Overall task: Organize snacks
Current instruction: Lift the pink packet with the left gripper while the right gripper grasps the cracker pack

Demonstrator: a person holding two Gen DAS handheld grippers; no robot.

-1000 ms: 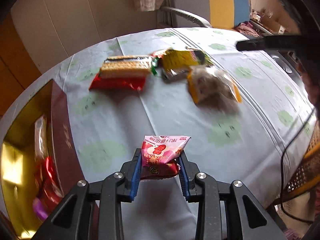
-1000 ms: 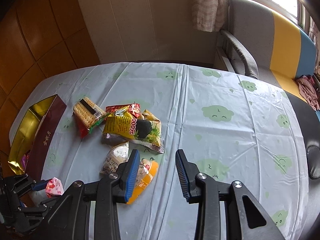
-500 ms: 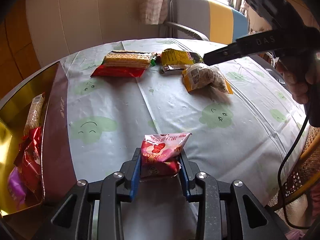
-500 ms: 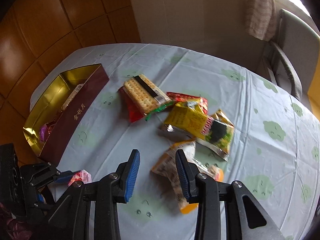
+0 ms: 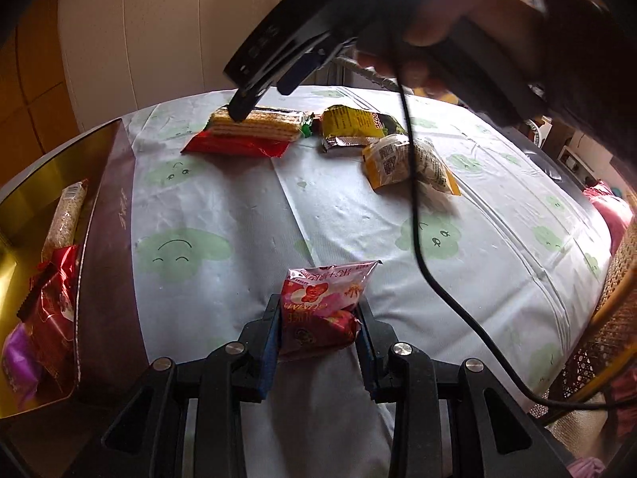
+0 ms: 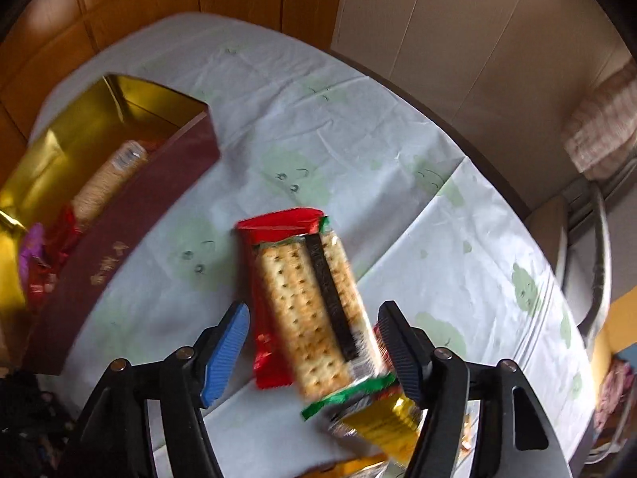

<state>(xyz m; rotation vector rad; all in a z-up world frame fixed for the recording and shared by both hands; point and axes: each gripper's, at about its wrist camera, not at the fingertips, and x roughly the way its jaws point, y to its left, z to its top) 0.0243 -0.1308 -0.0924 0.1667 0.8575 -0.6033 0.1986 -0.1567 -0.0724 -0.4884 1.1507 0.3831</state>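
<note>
My left gripper [image 5: 318, 342] is shut on a small pink and red snack packet [image 5: 322, 310], held just above the tablecloth beside the maroon and gold box [image 5: 107, 247]. My right gripper [image 6: 314, 342] hovers over the cracker pack [image 6: 314, 310], which lies across a red packet [image 6: 264, 342]. Its jaws are opening, one on each side of the crackers, and the pads do not press on them. In the left wrist view the right gripper's fingers [image 5: 243, 105] reach down to the cracker pack [image 5: 254, 127] at the far side of the table.
The box [image 6: 131, 215] holds a long biscuit roll [image 6: 107, 175] and red and purple packets. A yellow bag [image 5: 354, 123] and an orange-edged bag [image 5: 406, 159] lie to the right of the crackers. A black cable [image 5: 418, 247] hangs across the table. A chair [image 6: 589, 247] stands beyond the table edge.
The right gripper swung left from the orange-edged bag to above the cracker pack, rolled, and spread its jaws wider. The left gripper kept its packet and sank slightly toward the box side.
</note>
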